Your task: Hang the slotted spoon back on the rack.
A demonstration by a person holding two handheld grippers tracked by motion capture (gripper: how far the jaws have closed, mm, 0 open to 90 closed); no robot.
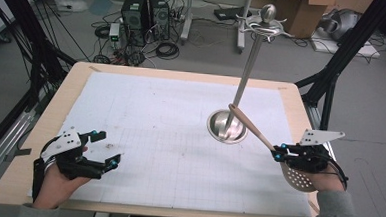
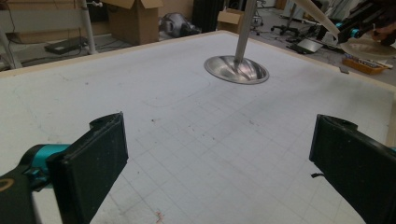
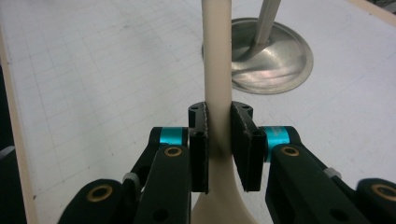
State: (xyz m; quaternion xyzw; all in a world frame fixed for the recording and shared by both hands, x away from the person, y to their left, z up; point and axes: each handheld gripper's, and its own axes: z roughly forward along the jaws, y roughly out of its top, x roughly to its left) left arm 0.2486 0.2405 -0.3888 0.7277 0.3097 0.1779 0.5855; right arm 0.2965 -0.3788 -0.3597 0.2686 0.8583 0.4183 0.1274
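Note:
A metal utensil stand (image 1: pixel 226 126) rises from a round dished base at the mat's right middle, and its pole ends in a ring of hooks (image 1: pixel 266 23). My right gripper (image 1: pixel 278 153) is shut on the handle of a cream perforated spatula (image 1: pixel 250 126). The handle tip points at the pole and the holed head (image 1: pixel 298 178) sits over the hand. In the right gripper view the pads (image 3: pixel 245 140) clamp the handle (image 3: pixel 216 56) in front of the base (image 3: pixel 271 60). My left gripper (image 1: pixel 106 147) rests low at the mat's left, open, with nothing between its fingers (image 2: pixel 98 158).
A white gridded mat (image 1: pixel 169 137) covers the wooden table (image 1: pixel 72 82). Beyond the far edge, computer towers (image 1: pixel 146 11), cables and cardboard boxes stand on the floor. Black frame struts (image 1: pixel 333 71) flank both sides of the table.

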